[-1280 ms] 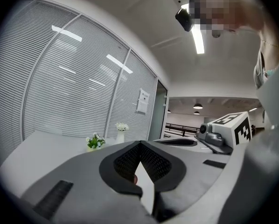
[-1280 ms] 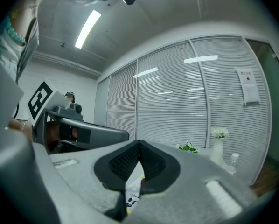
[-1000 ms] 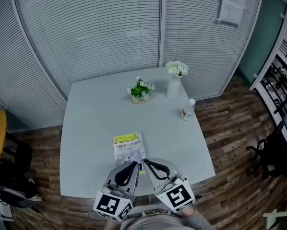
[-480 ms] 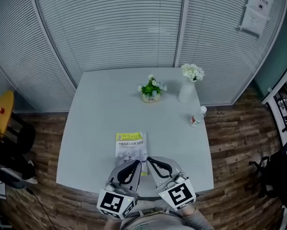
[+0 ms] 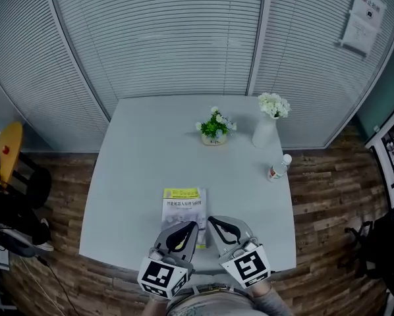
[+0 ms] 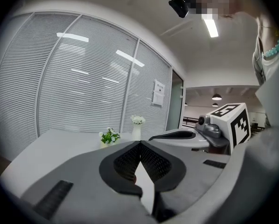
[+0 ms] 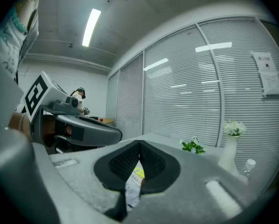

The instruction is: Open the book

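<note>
White tapered vase (image 5: pixel 264 131) at the far right of the pale square table (image 5: pixel 138 176) holds a bunch of white flowers (image 5: pixel 274 104). Just left of it, a small round pot (image 5: pixel 214 139) carries a green plant with white blossoms (image 5: pixel 215 124). A small clear plastic bottle with a white cap and red-and-white label (image 5: pixel 279 168) is near the right edge; contents and label print not legible. The thin book with a yellow band across the top of its white cover (image 5: pixel 182 206) lies closed and flat near the table's near edge. It has dark title lines under the band, too small to read. A paper notice (image 5: pixel 362 18) hangs on the blinds, its text also unreadable. Left gripper (image 5: pixel 192 226) and right gripper (image 5: pixel 211 220) are side by side over the book's near end, pointing forward and slightly down, marker cubes toward the person. Both have their jaw tips pressed together with nothing between them.
</note>
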`<state>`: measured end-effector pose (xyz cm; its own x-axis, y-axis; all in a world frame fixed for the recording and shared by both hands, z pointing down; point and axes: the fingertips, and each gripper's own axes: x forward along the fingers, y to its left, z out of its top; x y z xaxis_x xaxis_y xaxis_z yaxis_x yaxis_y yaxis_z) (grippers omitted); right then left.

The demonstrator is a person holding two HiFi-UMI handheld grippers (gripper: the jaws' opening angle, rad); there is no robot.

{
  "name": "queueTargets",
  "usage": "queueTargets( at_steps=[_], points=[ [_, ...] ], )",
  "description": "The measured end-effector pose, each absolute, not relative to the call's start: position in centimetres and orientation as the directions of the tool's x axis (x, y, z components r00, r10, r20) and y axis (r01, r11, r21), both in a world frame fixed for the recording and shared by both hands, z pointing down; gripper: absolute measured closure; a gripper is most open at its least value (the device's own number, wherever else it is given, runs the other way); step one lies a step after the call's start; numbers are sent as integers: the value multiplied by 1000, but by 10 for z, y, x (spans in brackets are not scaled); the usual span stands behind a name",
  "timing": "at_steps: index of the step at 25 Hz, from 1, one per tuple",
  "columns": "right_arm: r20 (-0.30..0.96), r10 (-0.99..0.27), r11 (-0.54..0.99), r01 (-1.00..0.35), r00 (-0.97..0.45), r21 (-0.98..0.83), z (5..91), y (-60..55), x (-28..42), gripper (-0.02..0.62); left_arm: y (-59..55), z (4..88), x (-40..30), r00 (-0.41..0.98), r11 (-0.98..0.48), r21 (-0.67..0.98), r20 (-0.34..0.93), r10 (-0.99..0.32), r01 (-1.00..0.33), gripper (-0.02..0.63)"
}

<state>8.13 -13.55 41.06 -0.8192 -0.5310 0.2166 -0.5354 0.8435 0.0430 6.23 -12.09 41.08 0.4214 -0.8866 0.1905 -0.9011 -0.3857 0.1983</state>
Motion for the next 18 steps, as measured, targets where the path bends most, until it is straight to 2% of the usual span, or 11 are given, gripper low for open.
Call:
queueTargets(
  at_steps=[9,18],
  points=[
    [243,-570,813,-582,-785,29,422,-152,87,594,-140,423,64,474,-434,206,224,-852,-877,607],
    [272,-555,822,-569,-786,35,431,-156,89,594,-145,440,66,474,-429,212,254,-843,-878,607]
  ],
)
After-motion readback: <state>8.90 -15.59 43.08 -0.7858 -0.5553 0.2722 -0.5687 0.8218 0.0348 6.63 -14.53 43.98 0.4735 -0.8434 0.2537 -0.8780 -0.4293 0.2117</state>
